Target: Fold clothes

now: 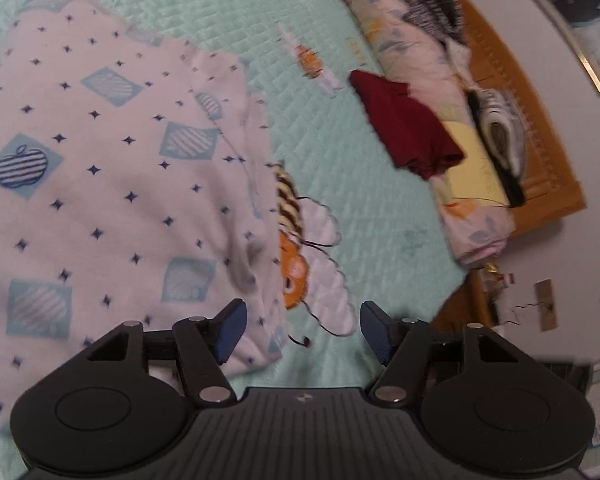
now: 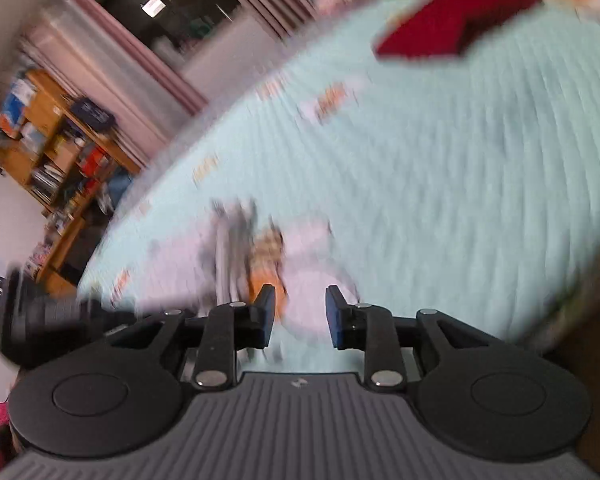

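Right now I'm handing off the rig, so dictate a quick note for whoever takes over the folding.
Left tongs: open, empty, beside the right edge of the patterned white garment.
Right tongs: open, empty, above the mint quilt; view blurred.
Patterned garment lies on the quilt, looks partly folded.
Dark red garment lies near the bedding pile, untouched.
Left: finish the patterned one, then the red.

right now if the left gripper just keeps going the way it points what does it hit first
Probably the mint quilt, on its bee appliqué, just right of the white patterned garment. The left gripper is open and empty.
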A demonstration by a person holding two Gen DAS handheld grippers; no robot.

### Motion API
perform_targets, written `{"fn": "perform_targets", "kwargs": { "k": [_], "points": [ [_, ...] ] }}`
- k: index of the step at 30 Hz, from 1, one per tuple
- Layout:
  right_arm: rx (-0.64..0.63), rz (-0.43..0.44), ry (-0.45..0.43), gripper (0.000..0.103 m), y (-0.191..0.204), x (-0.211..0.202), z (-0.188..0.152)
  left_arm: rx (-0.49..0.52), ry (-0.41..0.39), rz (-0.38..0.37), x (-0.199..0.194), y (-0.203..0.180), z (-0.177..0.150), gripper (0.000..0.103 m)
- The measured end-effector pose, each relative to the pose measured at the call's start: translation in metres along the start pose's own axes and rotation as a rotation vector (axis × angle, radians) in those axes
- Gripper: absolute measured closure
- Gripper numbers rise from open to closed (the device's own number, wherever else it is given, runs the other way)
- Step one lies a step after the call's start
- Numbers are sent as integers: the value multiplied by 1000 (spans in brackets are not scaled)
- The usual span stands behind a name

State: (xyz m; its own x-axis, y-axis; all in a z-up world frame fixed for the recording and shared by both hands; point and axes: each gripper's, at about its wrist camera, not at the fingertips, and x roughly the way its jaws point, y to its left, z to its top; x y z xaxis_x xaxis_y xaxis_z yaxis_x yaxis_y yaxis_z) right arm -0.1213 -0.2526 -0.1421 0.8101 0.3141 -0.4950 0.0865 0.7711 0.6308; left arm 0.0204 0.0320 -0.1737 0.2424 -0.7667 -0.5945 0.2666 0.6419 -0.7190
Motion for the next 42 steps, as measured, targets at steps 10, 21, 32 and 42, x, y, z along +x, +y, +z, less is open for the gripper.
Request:
{"fn": "perform_targets", "kwargs": {
  "k": [10, 21, 32, 42],
  "points": [
    [0, 470, 308, 73, 77, 151, 53, -23, -78, 84, -26, 16, -6, 37],
    [92, 267, 295, 103, 12, 179, 43, -30, -33, 71, -11, 31, -15, 37],
    [-59, 227, 395, 103, 21, 169, 30, -21, -31, 41, -15, 30, -24, 36],
    [-88, 402, 439, 80, 53, 144, 31, 75, -7, 42, -30, 14, -40, 33]
  ]
}}
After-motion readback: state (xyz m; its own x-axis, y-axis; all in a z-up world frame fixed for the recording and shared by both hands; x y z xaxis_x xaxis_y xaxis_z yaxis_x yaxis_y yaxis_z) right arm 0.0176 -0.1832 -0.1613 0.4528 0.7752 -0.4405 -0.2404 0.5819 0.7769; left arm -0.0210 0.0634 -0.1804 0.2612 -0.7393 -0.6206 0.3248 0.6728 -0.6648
